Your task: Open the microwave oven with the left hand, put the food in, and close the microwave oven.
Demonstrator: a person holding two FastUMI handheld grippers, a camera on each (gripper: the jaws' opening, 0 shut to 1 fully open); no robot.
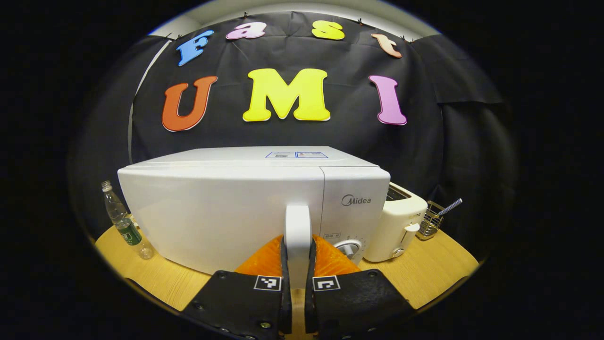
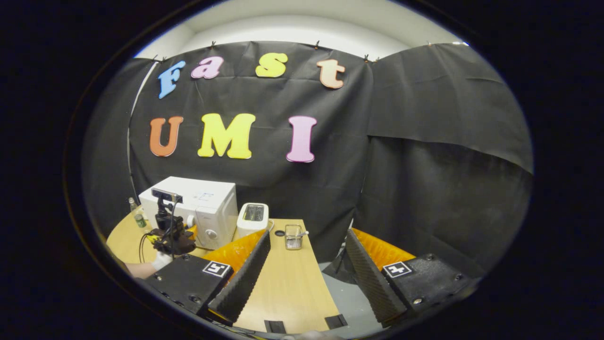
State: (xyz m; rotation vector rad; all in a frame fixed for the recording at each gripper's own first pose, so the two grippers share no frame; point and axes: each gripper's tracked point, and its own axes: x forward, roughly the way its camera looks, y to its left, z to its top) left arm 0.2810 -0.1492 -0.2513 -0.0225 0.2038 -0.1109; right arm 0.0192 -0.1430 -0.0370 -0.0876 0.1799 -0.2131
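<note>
One microwave (image 1: pixel 226 208) sat on the wooden table (image 1: pixel 424 274), door closed, its white vertical handle (image 1: pixel 298 236) clamped between both fingers of the left gripper (image 1: pixel 298 264). Toaster (image 1: pixel 398 222) stood just right of the microwave, wire rack (image 1: pixel 432 219) farther right, plastic bottle (image 1: pixel 123 222) at the left. In the right gripper view, the right gripper (image 2: pixel 306 269) hung wide open over the near table edge, gripping nothing, well apart from the microwave. A glass (image 2: pixel 293 236) stood near the toaster.
</note>
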